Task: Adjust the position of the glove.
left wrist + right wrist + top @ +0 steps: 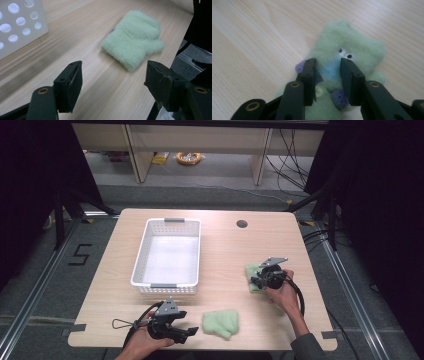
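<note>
- Left gripper [187, 332]: sitting at the near edge of the bench [227, 255], held in the person's left hand [142, 345]. Its jaws are standing wide apart with nothing between them, pointing toward the plain mitten.
- Plain mitten [220, 323]: a pale green fuzzy mitten lying flat on the bench near the front edge, just beside the left gripper and apart from it. In the left gripper view the mitten [133, 41] is lying ahead of the jaws, thumb toward the bench edge, not touching either pad.
- Right hand [285, 292]: holding the right gripper [256, 281] on the right side of the bench, farther in than the left gripper.
- Right gripper, jaws: partly closed and set down on the decorated mitten. In the right gripper view the right gripper [328, 75] is bracketing a fold of the fabric; whether the pads are already pressing it cannot be told.
- Decorated mitten [352, 50]: pale green and fuzzy, bearing a light blue patch, two small eyes and purple knobs. It is lying on the bench under the right gripper, well apart from the plain mitten; the high view shows it [251, 270] peeking out at the gripper's left.
- White basket [142, 257]: a perforated plastic basket standing on the left-centre of the bench, beyond the left gripper.
- Round hole [242, 224]: a dark cable hole sitting in the far part of the bench top.
</note>
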Available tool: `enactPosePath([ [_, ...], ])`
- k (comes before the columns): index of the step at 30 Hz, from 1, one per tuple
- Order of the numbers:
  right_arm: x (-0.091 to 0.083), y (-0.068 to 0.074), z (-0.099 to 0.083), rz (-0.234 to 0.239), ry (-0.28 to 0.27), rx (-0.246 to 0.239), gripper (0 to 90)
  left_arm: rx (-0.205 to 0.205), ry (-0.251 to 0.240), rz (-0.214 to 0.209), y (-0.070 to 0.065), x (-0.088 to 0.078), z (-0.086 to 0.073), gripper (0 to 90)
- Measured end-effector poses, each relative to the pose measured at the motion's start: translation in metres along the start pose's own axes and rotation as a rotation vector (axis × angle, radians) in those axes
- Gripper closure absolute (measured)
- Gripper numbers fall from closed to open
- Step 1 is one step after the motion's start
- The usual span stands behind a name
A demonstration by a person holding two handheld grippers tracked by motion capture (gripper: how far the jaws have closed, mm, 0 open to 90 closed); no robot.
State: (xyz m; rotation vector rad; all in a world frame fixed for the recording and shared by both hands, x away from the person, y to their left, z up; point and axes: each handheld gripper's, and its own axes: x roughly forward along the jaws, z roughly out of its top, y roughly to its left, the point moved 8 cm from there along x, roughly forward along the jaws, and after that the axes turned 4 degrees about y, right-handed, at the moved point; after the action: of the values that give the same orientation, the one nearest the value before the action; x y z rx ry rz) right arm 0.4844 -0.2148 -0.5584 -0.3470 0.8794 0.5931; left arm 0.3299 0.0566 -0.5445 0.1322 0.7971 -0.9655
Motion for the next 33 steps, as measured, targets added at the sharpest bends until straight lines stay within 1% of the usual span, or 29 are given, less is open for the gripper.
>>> enactPosePath([
  [2, 0.0, 0.001, -0.001, 0.01, -0.005, 0.022, 73.4, 0.0, 0.01, 0.004, 0.001, 0.001, -0.002, 29.7],
  [3, 0.0, 0.001, -0.001, 0.01, -0.005, 0.022, 73.4, 0.0, 0.01, 0.004, 0.001, 0.001, -0.002, 29.7],
  [4, 0.0, -0.002, -0.001, -0.004, -0.004, -0.022, 76.2, 0.005, 0.01, 0.002, 0.002, 0.001, -0.002, 29.7],
  [5, 0.0, -0.002, -0.001, -0.011, -0.014, -0.024, 81.2, 0.002, 0.01, 0.004, 0.002, 0.001, -0.002, 29.7],
  [8, -0.001, -0.002, -0.001, -0.029, -0.017, -0.023, 84.2, 0.012, 0.017, 0.015, 0.004, 0.0, -0.002, 29.7],
  [10, -0.003, 0.0, -0.001, -0.028, -0.008, -0.009, 84.7, 0.0, 0.005, 0.006, 0.003, 0.001, -0.001, 29.7],
  [11, -0.005, 0.0, 0.001, -0.039, -0.032, 0.003, 85.1, 0.008, 0.011, 0.012, 0.005, 0.0, -0.002, 29.7],
  [12, -0.005, 0.0, 0.001, -0.039, -0.032, 0.003, 85.1, 0.008, 0.011, 0.012, 0.005, 0.0, -0.002, 29.7],
  [13, -0.011, 0.001, 0.004, -0.042, -0.05, 0.02, 85.3, -0.01, 0.005, 0.013, 0.005, 0.001, -0.001, 29.7],
  [14, -0.014, 0.002, 0.005, -0.043, -0.059, 0.016, 85.4, -0.01, 0.005, 0.013, 0.005, 0.001, -0.001, 29.7],
  [15, -0.018, 0.004, 0.007, -0.037, -0.075, 0.029, 85.4, -0.008, 0.003, 0.018, 0.007, 0.001, -0.002, 29.7],
  [16, -0.018, 0.004, 0.007, -0.037, -0.075, 0.029, 85.4, -0.008, 0.003, 0.018, 0.007, 0.001, -0.002, 29.7],
  [17, -0.027, 0.006, 0.012, -0.041, -0.115, 0.005, 85.5, -0.009, -0.002, 0.017, 0.006, 0.001, -0.001, 29.6],
  [18, -0.032, 0.01, 0.014, -0.038, -0.139, 0.009, 85.5, -0.003, 0.006, 0.019, 0.007, 0.001, -0.002, 29.6],
  [19, -0.032, 0.01, 0.014, -0.038, -0.139, 0.009, 85.5, -0.003, 0.006, 0.019, 0.007, 0.001, -0.002, 29.6],
  [20, -0.042, 0.019, 0.017, -0.018, -0.16, 0.002, 85.5, -0.012, -0.002, 0.019, 0.006, 0.001, -0.001, 29.5],
  [21, -0.042, 0.019, 0.017, -0.018, -0.16, 0.002, 85.5, -0.012, -0.002, 0.019, 0.006, 0.001, -0.001, 29.5],
  [22, -0.047, 0.024, 0.019, -0.016, -0.176, -0.01, 85.5, -0.006, -0.001, 0.024, 0.006, 0.001, -0.001, 29.5],
  [23, -0.054, 0.035, 0.02, 0.006, -0.187, -0.002, 85.5, -0.004, -0.003, 0.026, 0.005, 0.0, 0.0, 29.5],
  [24, -0.057, 0.041, 0.021, 0.019, -0.192, 0.007, 85.5, -0.007, -0.006, 0.03, 0.005, 0.0, 0.001, 29.5],
  [25, -0.06, 0.045, 0.021, 0.026, -0.195, 0.015, 85.5, -0.016, -0.027, 0.034, 0.005, 0.001, 0.004, 29.5],
  [26, -0.06, 0.045, 0.021, 0.026, -0.195, 0.015, 85.5, -0.016, -0.027, 0.034, 0.005, 0.001, 0.004, 29.4],
  [27, -0.064, 0.054, 0.02, 0.039, -0.202, 0.017, 85.5, -0.011, -0.028, 0.032, 0.003, -0.001, 0.007, 29.4],
  [28, -0.064, 0.054, 0.02, 0.039, -0.202, 0.017, 85.5, -0.011, -0.028, 0.032, 0.003, -0.001, 0.007, 29.4],
  [29, -0.066, 0.066, 0.019, 0.064, -0.211, 0.024, 85.5, -0.021, -0.066, 0.033, -0.001, 0.001, 0.013, 29.2],
  [30, -0.067, 0.072, 0.018, 0.069, -0.205, 0.022, 85.4, -0.029, -0.065, 0.03, -0.004, 0.001, 0.016, 29.2],
  [31, -0.068, 0.078, 0.018, 0.074, -0.205, 0.016, 85.4, -0.023, -0.066, 0.025, -0.006, 0.002, 0.017, 29.3],
  [32, -0.068, 0.078, 0.018, 0.074, -0.205, 0.016, 85.4, -0.023, -0.066, 0.025, -0.006, 0.002, 0.017, 29.2],
  [33, -0.068, 0.092, 0.019, 0.084, -0.208, -0.002, 85.4, 0.009, -0.074, 0.025, -0.008, 0.004, 0.021, 29.2],
])
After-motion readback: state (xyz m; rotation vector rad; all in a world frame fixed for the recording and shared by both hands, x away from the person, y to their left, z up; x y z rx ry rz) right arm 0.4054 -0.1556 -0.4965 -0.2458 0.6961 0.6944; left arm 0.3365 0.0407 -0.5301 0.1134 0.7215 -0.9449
